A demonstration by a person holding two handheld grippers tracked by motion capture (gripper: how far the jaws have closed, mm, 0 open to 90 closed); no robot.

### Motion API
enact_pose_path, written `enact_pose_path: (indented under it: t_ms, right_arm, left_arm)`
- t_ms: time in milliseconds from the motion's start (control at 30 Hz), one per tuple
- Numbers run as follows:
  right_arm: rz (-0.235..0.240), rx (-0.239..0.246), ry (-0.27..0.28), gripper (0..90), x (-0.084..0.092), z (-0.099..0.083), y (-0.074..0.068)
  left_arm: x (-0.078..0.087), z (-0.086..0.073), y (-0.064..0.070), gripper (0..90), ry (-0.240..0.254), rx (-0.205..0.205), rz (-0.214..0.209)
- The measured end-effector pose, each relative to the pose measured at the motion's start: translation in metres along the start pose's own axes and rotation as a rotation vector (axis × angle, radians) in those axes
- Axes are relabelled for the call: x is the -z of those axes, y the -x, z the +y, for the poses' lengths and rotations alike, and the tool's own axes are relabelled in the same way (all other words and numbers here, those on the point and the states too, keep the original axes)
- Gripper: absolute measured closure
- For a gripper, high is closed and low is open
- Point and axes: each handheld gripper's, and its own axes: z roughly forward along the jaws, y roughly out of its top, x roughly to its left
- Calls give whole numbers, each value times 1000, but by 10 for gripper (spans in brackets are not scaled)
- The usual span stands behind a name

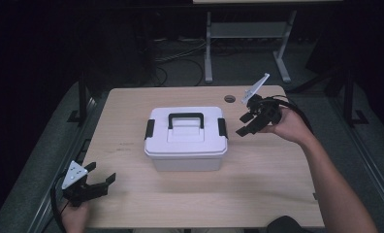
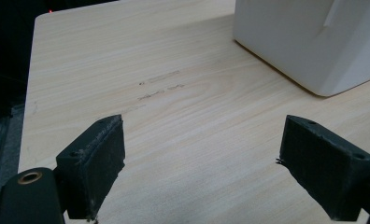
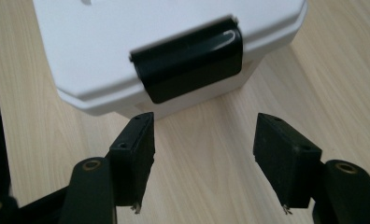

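Right hand-held gripper [image 3: 204,161], jaws apart, just beside white box's [image 3: 127,46] black latch [image 3: 190,58]

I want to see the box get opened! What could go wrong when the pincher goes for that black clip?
The right gripper, jaws open and empty, hovers just short of the black latch on the white box. It might slip off the glossy latch. Pushing might slide the box along the table, since the left gripper waits apart from it, steadying nothing.
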Motion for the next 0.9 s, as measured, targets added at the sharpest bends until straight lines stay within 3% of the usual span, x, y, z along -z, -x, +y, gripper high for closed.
enact_pose_path:
  t_ms: [367, 900]
  right_arm:
    - [1, -44, 5, 379, 1, -28, 1]
    - [7, -81, 4, 379, -8, -54, 1]
  left_arm:
    - [0, 0, 1, 134, -2, -3, 1]
    - [0, 1, 1, 134, 0, -5, 6]
